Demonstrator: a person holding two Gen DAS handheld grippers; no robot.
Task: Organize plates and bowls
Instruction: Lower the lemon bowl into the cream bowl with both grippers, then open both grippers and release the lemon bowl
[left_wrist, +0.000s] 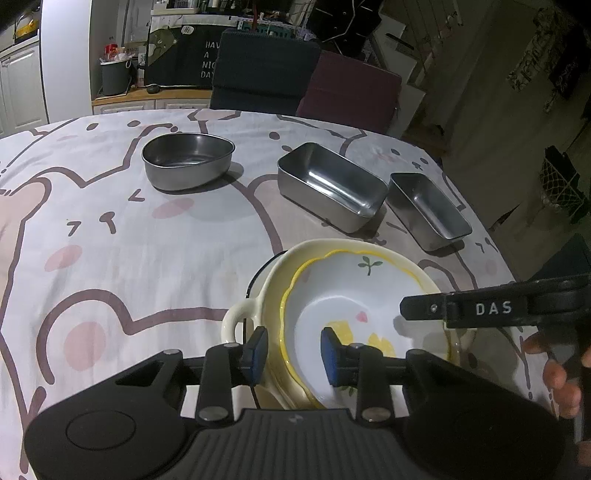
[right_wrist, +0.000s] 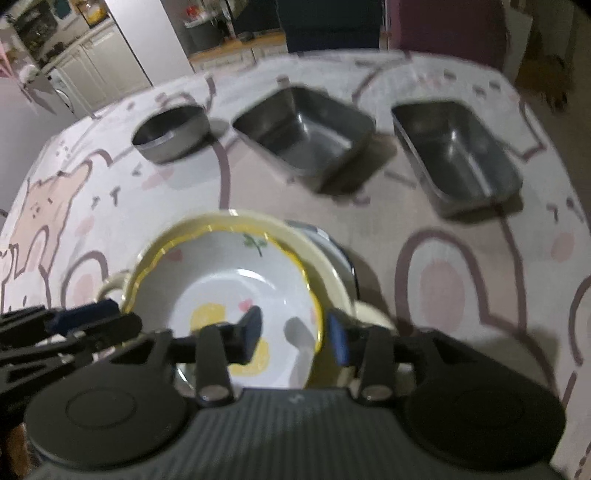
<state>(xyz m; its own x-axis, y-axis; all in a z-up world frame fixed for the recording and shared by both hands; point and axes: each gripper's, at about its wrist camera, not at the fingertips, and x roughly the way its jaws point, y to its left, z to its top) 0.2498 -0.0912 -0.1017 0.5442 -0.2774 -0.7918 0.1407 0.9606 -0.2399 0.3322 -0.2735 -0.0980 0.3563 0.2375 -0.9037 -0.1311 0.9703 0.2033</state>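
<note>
a bear-print tablecloth (left_wrist: 110, 258) covers the table. just ahead of both grippers sits a white flowered plate (left_wrist: 332, 291) nested in a cream handled bowl (left_wrist: 240, 317). the left gripper (left_wrist: 293, 350) and right gripper (right_wrist: 295, 332) each straddle the plate's rim, pads released, not pressing. three steel containers stand beyond.

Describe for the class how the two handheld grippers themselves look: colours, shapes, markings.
Both are black plastic. The left gripper and right gripper each have a ribbed grey-black base, two round discs, linkage bars with silver rivets, and blue pads. The right one's side reads "DAS" in white letters. No sleeves show.
</note>
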